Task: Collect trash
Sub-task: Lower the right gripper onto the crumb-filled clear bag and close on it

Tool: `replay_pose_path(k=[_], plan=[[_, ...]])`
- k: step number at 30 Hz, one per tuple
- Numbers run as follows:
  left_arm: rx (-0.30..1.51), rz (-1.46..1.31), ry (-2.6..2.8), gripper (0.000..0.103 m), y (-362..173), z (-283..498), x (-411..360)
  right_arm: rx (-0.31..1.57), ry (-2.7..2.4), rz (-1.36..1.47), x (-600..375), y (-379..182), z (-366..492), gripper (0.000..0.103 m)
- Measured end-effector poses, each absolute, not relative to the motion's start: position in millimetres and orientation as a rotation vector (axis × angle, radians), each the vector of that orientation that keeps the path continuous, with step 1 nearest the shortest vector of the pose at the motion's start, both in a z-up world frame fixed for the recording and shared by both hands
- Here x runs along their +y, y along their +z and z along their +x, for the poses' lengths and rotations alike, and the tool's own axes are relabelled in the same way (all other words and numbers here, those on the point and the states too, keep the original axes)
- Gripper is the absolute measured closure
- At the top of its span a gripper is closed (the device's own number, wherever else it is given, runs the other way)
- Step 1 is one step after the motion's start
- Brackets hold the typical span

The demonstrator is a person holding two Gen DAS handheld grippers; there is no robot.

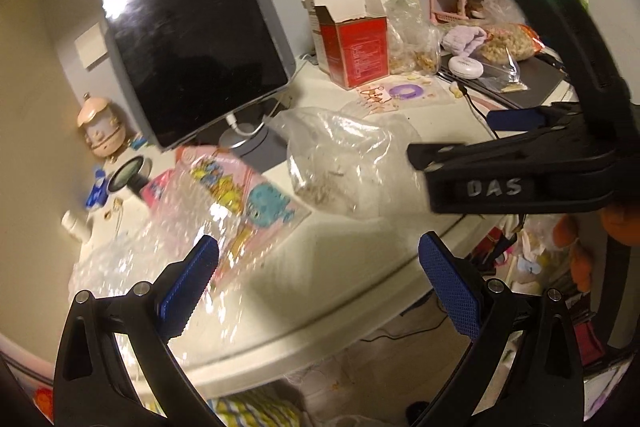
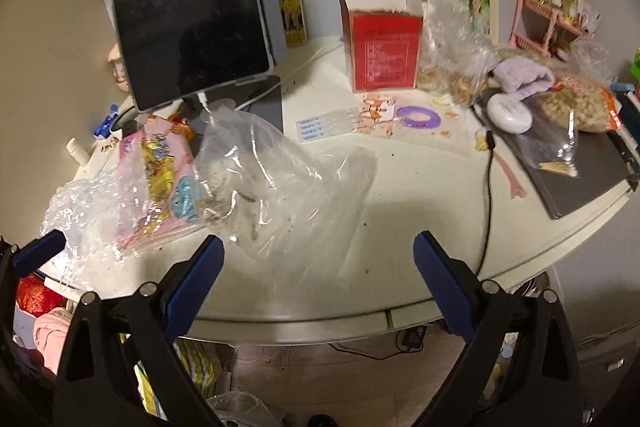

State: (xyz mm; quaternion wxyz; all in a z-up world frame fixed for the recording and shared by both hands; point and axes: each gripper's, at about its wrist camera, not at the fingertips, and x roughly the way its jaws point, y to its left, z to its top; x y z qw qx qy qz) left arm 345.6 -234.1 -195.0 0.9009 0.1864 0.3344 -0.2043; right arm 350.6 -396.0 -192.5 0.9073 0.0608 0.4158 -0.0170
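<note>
You had both grippers spread wide and empty over the front edge of the worktop (image 2: pixel 400 195). The right gripper (image 2: pixel 318 279) hung just in front of the clear plastic bag (image 2: pixel 280 171), which lay crumpled on the worktop with crumbs and bits of debris inside; the left gripper (image 1: pixel 320 287) was over the bubble wrap (image 1: pixel 132 259) at the near left corner, beside the pink cartoon packet (image 1: pixel 240 195).

The bag looked like the piece to take first. It was thin and slack, so a pinch on a flat panel would likely have slipped; you wanted a raised fold between the fingers (image 2: pixel 196 283), low and close to the surface, and a full close before lifting. Its mouth was hard to make out in either view, but it seemed to face the tablet (image 2: pixel 188 7), so lifting from that end would have kept the crumbs in. The charging cable (image 2: pixel 486 199) ran to the right of the bag, well apart, and the tablet's stand stood just behind it: a short, straight lift toward you was the safer line.
</note>
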Motion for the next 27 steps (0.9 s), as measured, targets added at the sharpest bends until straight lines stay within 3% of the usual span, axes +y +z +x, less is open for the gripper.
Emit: replay_pose_path(k=[21, 22, 23, 25, 27], plan=[[0.801, 0.355, -0.485, 0.006, -234.6, 403.1, -259.1, 1.012, 0.009, 0.253, -409.1, -255.0, 425.0, 0.011], [0.803, 0.354, -0.483, 0.006, -235.1, 404.0, -258.6, 1.012, 0.01, 0.254, -408.7, -255.6, 425.9, 0.012], [0.805, 0.352, -0.481, 0.006, -236.0, 405.1, -257.5, 1.008, 0.01, 0.246, -407.3, -255.7, 426.1, 0.025], [0.808, 0.356, -0.475, 0.006, -237.6, 405.9, -256.6, 1.009, 0.012, 0.235, -404.7, -256.7, 426.8, 0.038], [0.811, 0.36, -0.475, 0.006, -239.2, 405.8, -256.2, 1.011, 0.015, 0.239, -403.9, -257.6, 426.9, 0.039]])
